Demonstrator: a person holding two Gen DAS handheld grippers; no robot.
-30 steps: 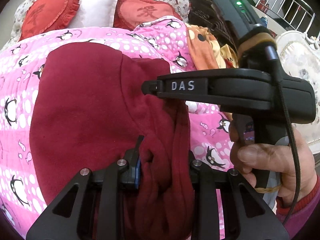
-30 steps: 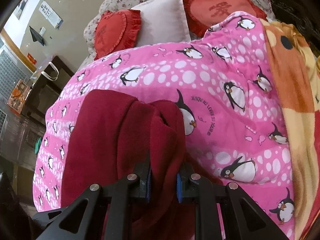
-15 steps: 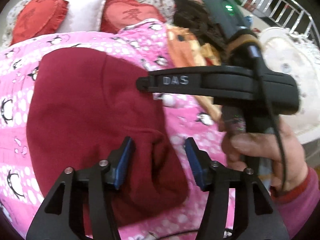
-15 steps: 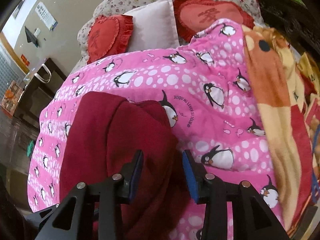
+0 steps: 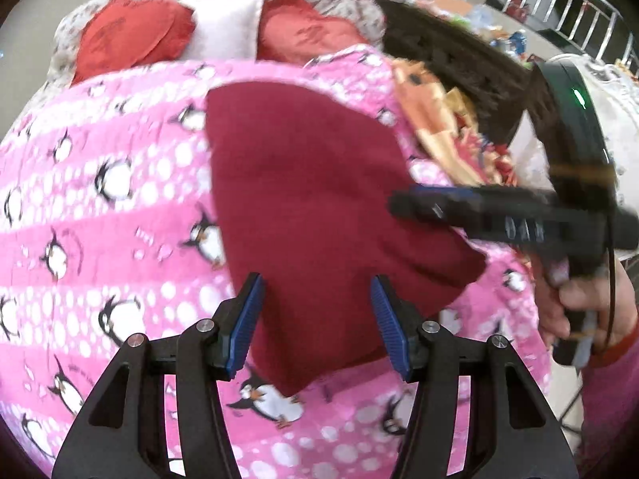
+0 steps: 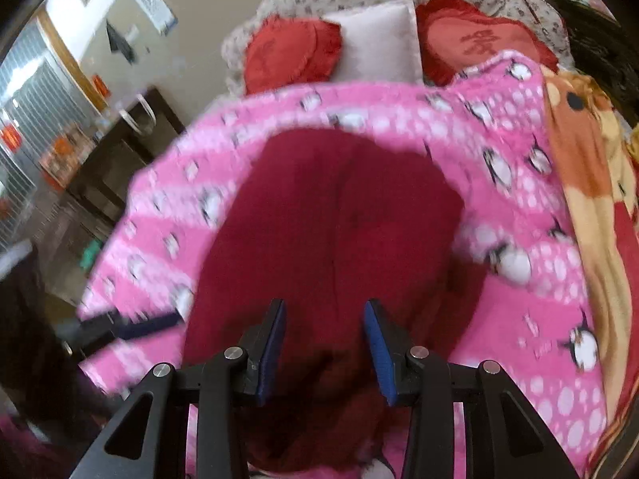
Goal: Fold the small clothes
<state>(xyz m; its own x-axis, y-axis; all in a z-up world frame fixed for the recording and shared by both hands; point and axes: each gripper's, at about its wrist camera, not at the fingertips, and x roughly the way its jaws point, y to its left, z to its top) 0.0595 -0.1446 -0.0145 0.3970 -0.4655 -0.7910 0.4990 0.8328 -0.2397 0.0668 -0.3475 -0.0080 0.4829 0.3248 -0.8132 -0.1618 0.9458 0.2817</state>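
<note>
You are holding the left gripper [image 5: 317, 319] over the near edge of the dark red garment [image 5: 319, 207], its jaws standing apart with nothing pinched between the blue pads [image 5: 247, 319]. The right gripper [image 6: 324, 343] is hovering over the same garment, jaws likewise parted and gripping nothing. The garment is lying folded and flat on the pink penguin blanket [image 5: 100, 219], in front of the red heart cushions [image 5: 131, 36]. Your right hand [image 5: 579, 303] is showing at the picture's edge

Both tongs, L [image 5: 315, 319] & R [image 6: 324, 345], gaping, empty.
</note>
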